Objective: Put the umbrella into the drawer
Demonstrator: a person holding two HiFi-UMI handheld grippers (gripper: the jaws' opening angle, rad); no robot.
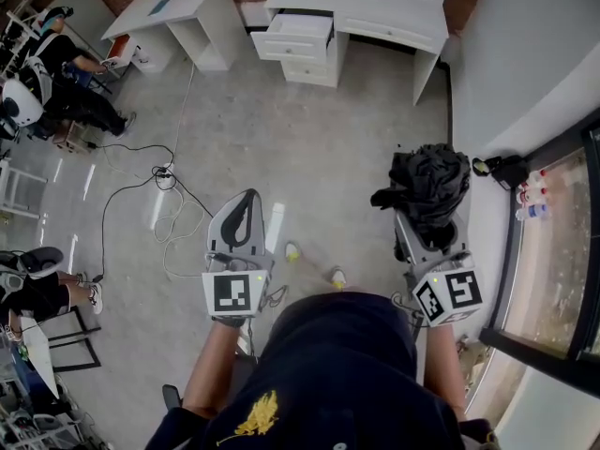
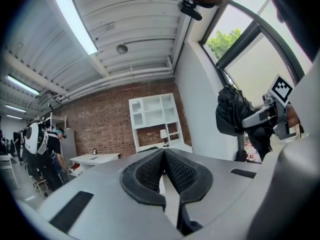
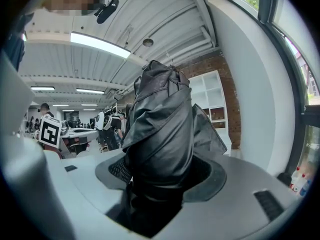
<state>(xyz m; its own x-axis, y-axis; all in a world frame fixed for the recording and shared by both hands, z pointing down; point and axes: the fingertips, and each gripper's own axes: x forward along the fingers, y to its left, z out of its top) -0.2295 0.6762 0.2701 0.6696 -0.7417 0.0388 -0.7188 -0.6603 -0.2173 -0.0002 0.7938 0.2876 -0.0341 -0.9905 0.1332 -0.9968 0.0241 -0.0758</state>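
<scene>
Right claw (image 3: 161,176) is closed on a black folded fabric umbrella (image 3: 160,116). In the right gripper view its dark ribbed pads (image 3: 117,170) press the bundle from both sides, and the crumpled cloth rises from the centre of the frame towards the top. In the head view the umbrella sits right of centre, held in the air over the grey concrete floor (image 1: 309,139), with its loose folds bunched over the claw's front end. Left claw (image 2: 164,156) is closed and empty: the left gripper view shows the two pad tips meeting at the centre of the frame with nothing between them. In the head view it sits left of centre, beside the right claw and apart from the umbrella. The open white drawer (image 1: 302,32) stands pulled out at the top centre of the head view, in the drawer unit under the white surface (image 1: 384,15) — well apart from the umbrella, with bare floor between them. A second white desk (image 1: 169,7) stands at the upper left. Black and white cables (image 1: 159,184) trail across the floor in the left half. Seated people (image 1: 66,64) occupy the far left edge. A dark-framed window (image 1: 553,251) runs down the right edge.
</scene>
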